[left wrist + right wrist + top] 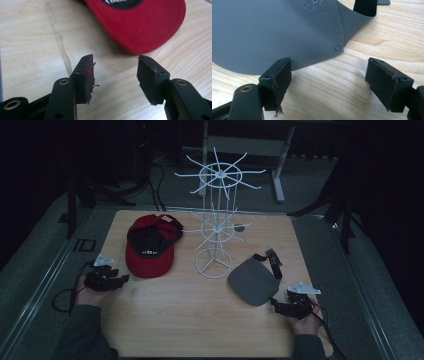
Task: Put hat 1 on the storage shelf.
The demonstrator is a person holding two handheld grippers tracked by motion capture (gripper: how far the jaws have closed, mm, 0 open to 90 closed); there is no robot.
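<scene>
Our left claw (pixel 115 75) stands wide with nothing between its jaws, just short of the red cap's (pixel 147 25) brim on the counter (pixel 190 310). Our right claw (pixel 329 82) gapes empty too, its left jaw at the edge of the grey cap (pixel 274 32).

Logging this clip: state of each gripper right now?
Left gripper: open, empty, near the red cap.
Right gripper: open, empty, near the grey cap.
</scene>
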